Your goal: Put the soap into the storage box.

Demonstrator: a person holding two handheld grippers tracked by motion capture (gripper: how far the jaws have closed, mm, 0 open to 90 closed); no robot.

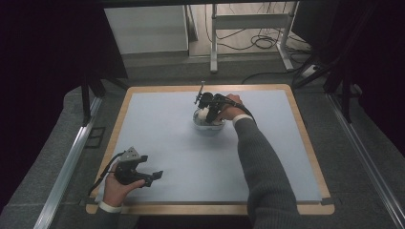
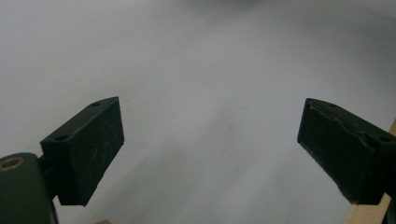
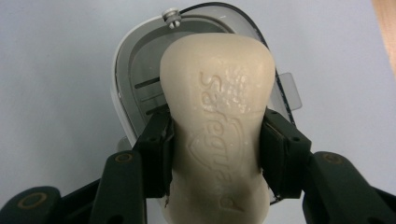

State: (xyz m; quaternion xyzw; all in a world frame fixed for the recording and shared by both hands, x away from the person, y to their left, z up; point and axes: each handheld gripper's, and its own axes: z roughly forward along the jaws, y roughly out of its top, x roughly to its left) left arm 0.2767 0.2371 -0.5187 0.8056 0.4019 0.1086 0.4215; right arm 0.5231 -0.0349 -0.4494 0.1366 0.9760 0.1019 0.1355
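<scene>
A cream bar of soap [image 3: 217, 126] with raised lettering sits between the pads of my right gripper [image 3: 215, 149], which is shut on its waist. Just beyond it lies an open soap box [image 3: 135, 88] with a white rim, a grey slotted inside and a clear lid [image 3: 261, 32] at its far side. In the high view the right gripper [image 1: 208, 110] hangs over that soap box [image 1: 206, 126] near the middle back of the table. My left gripper [image 1: 152, 176] rests open near the front left corner, and its pads [image 2: 93, 144] have nothing between them.
The pale blue mat [image 1: 181, 152] covers a table with a wooden rim [image 1: 305, 138]. A wooden edge [image 2: 369, 212] shows at the lower right of the left gripper view. Behind the table stand a desk frame [image 1: 248, 28] and cables on the floor.
</scene>
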